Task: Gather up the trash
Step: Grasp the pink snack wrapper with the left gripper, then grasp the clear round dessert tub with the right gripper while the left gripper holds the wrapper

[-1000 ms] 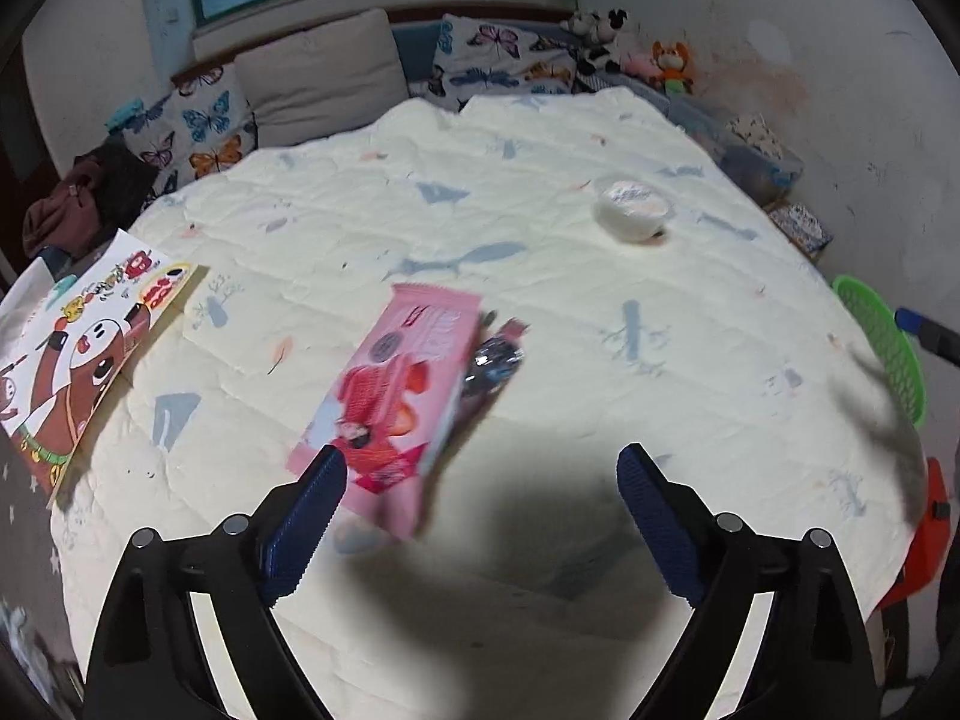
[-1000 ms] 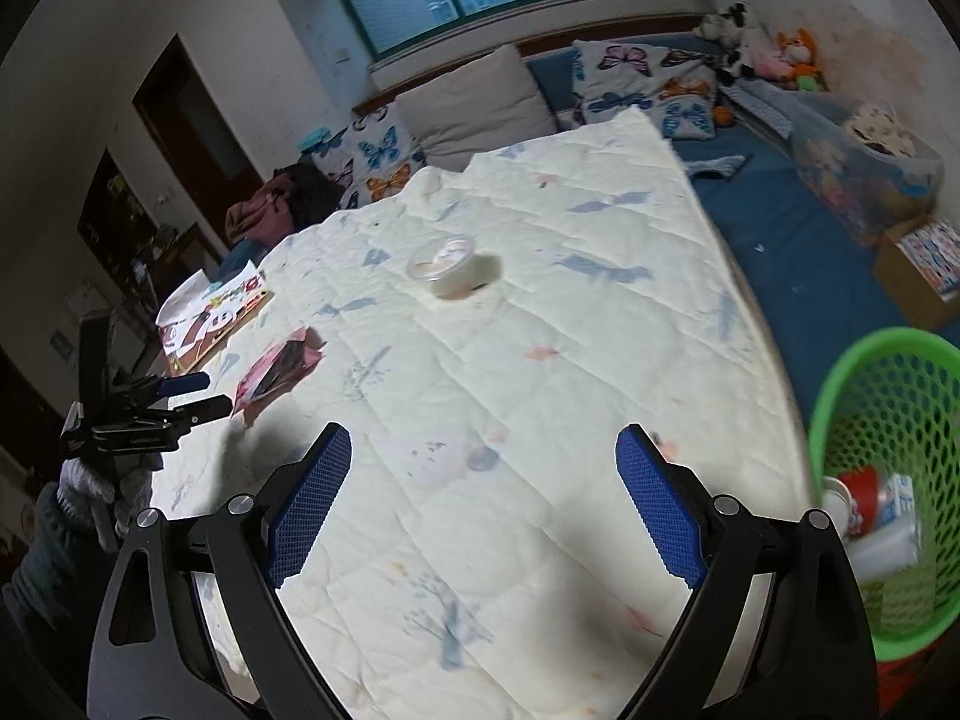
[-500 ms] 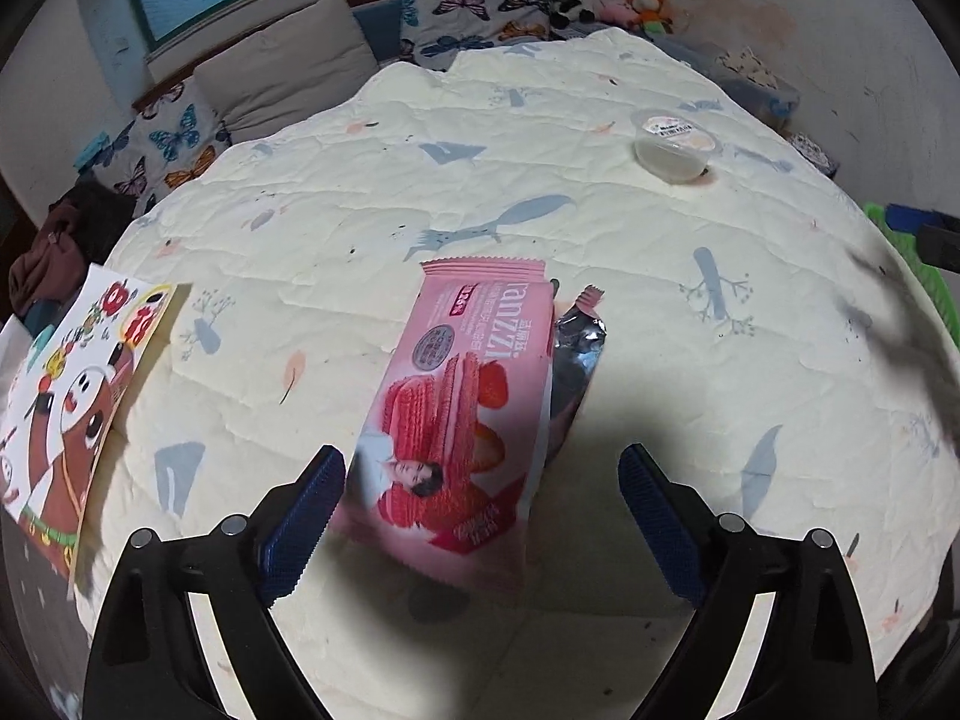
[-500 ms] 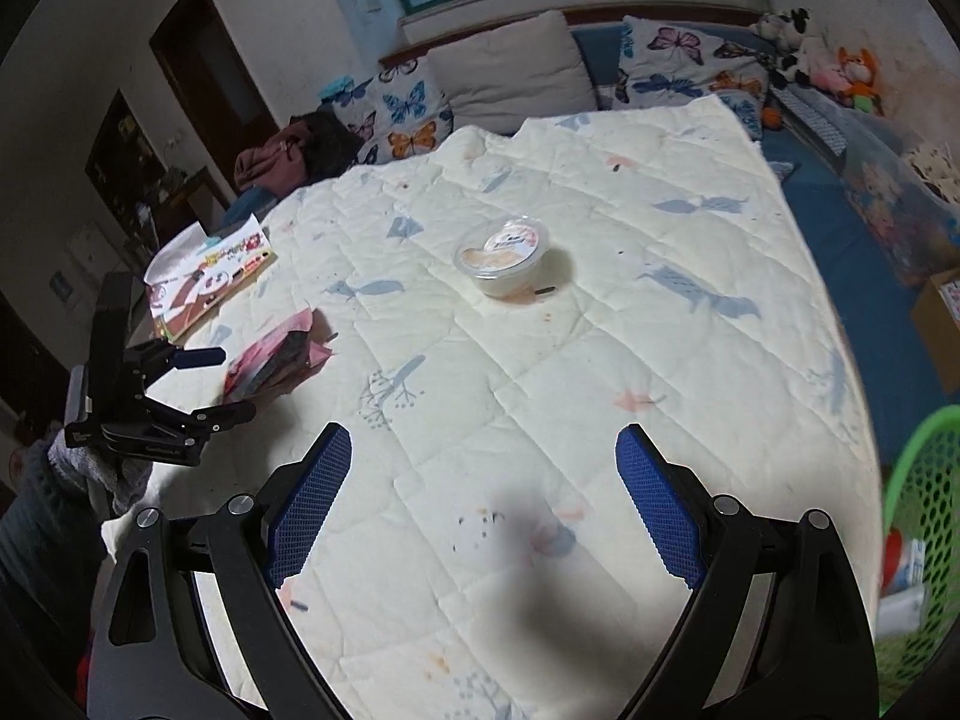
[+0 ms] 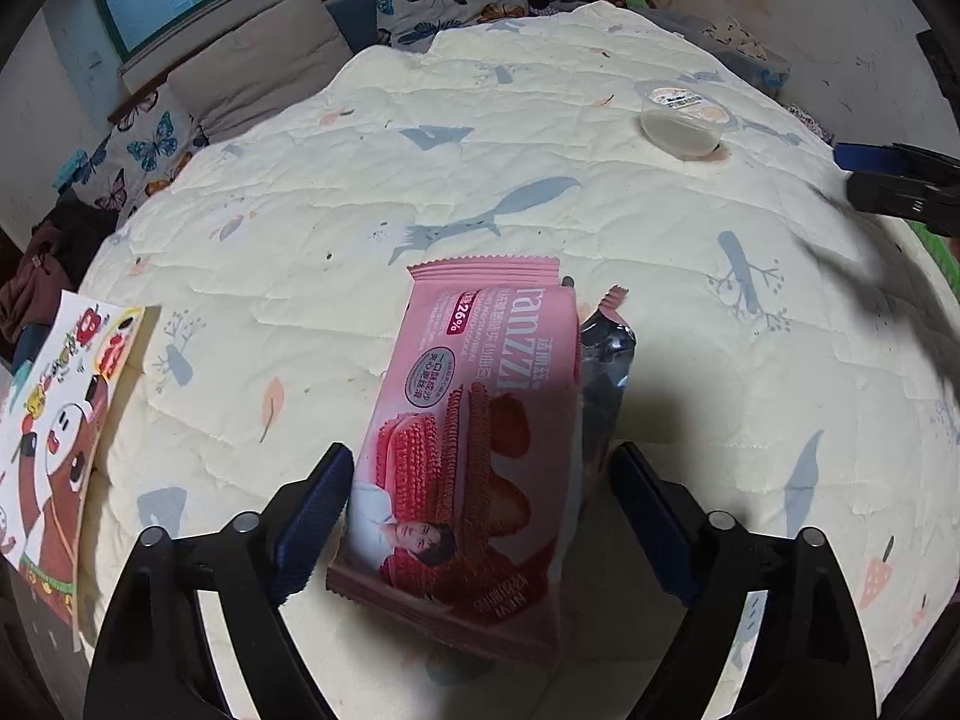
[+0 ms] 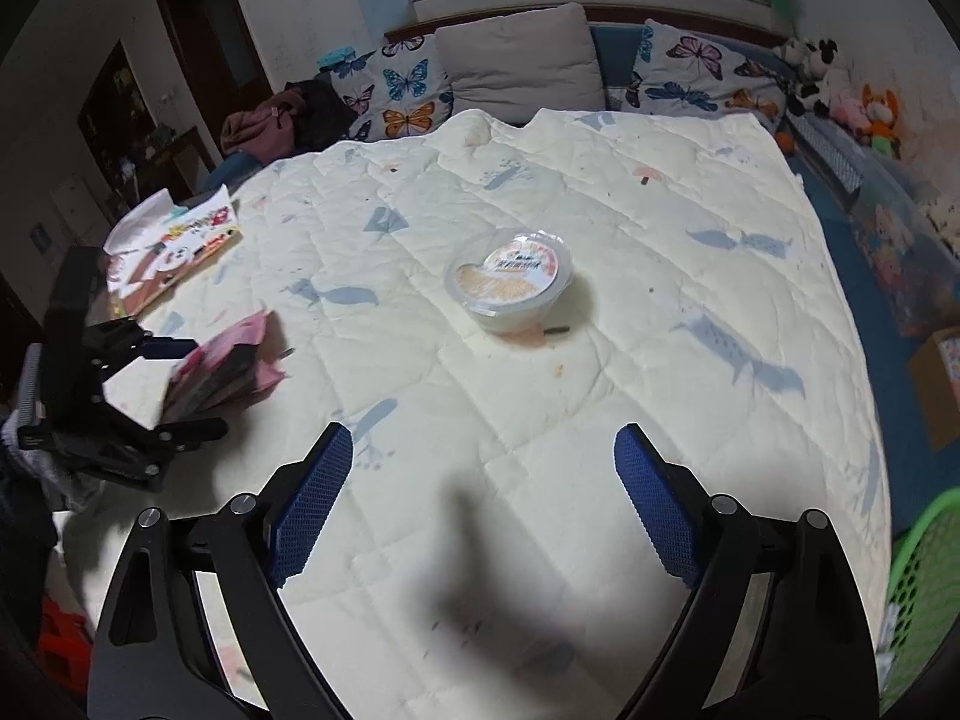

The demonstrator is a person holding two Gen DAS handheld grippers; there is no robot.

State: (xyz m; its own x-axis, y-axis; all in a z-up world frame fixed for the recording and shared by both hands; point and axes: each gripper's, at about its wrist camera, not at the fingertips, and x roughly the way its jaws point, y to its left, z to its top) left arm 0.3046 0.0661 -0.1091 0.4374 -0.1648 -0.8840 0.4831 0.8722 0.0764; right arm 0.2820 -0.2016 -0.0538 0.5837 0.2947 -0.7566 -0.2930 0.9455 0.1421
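Observation:
A pink snack wrapper (image 5: pixel 474 450) lies on the cream quilt, with a silver torn wrapper (image 5: pixel 606 366) tucked at its right side. My left gripper (image 5: pixel 480 504) is open, its jaws either side of the pink wrapper's near end. A small plastic cup with a sealed lid (image 5: pixel 684 117) stands farther right. In the right wrist view the cup (image 6: pixel 510 282) sits ahead of my open, empty right gripper (image 6: pixel 483 498). The left gripper (image 6: pixel 174 384) and pink wrapper (image 6: pixel 228 360) show at the left there.
A green mesh basket (image 6: pixel 924 588) stands at the bed's lower right edge. A cartoon picture book (image 5: pixel 54 450) lies at the left edge of the quilt. Butterfly pillows (image 6: pixel 408 90) and plush toys (image 6: pixel 840 84) line the far end.
My left gripper has moved forward and down until its open jaws straddle the pink wrapper. My right gripper has swung left from the basket toward the plastic cup.

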